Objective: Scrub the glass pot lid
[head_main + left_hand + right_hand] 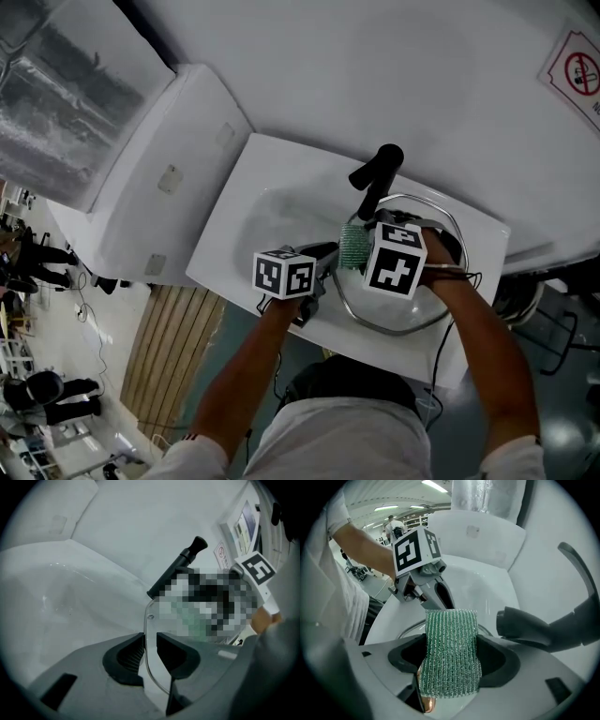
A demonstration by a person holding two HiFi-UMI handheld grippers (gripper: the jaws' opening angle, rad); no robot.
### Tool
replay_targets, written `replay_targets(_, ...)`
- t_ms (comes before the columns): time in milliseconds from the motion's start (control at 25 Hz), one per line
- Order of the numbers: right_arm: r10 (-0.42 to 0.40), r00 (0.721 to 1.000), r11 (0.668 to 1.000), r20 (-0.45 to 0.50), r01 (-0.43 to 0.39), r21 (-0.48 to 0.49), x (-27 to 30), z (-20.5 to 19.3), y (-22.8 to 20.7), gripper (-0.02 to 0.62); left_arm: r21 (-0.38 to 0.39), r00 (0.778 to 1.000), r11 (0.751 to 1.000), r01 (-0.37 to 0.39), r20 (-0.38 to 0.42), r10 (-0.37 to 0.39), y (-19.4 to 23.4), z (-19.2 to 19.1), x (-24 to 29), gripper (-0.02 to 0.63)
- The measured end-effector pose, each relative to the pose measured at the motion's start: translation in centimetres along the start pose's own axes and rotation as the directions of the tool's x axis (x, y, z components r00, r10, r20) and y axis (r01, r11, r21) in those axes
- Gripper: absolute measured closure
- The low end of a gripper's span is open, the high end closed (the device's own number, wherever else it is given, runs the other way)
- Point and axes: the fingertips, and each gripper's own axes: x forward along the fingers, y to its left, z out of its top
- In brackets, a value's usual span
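The glass pot lid (398,328), with a metal rim, stands tilted in the white sink (272,211) under the black faucet (377,173). My left gripper (328,253) is shut on the lid's left edge. In the left gripper view the clear edge of the lid (149,620) runs between the two pads of that gripper (149,641). My right gripper (364,251) is shut on a green scrub pad (353,246), which lies against the lid. In the right gripper view the scrub pad (452,653) fills the gap of that gripper (452,660), and the lid's rim (408,629) curves behind it.
The faucet's spout (548,625) hangs close on the right of the pad. A white box-shaped unit (159,178) adjoins the sink's left side. A no-smoking sign (579,75) is on the wall at upper right. Wooden slats (173,347) lie on the floor below.
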Motion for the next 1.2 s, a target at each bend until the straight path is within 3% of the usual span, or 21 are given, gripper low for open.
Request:
replay_targets(560,-0.099,0.994,0.96,-0.048,0.108,0.259,-3.0,-6.7,-4.2,0.264,-0.004,1.0,1.0,0.003,-0.003,-0.003,0.1,0.0,0.0,0.511)
replay_targets(680,-0.137,0.988,0.926,-0.067,0.151,0.346,-3.7,-9.6,-4.8,0.264,-0.003,1.0,1.0,0.003,-0.002,-0.003,0.1,0.0,0.0,0.511)
replay_targets(960,-0.206,0.974,0.811,-0.096,0.225,0.54,-5.4,-15.8,-5.1,0.264,-0.004,1.0,1.0,0.0,-0.001,0.0,0.1,0.0,0.0,0.512)
replay_targets(1080,-0.247,0.964,0.772,-0.1,0.258,0.581,-5.9,-17.1,-5.0,0.264,-0.002,1.0,1.0,-0.003,0.0,0.003,0.1,0.0,0.0,0.511)
replay_targets(1200,-0.312,0.947,0.757,-0.078,0.297,0.582,-7.1,-16.7,-4.4,0.264,0.003,1.0,1.0,-0.014,0.004,0.014,0.1,0.0,0.0,0.512)
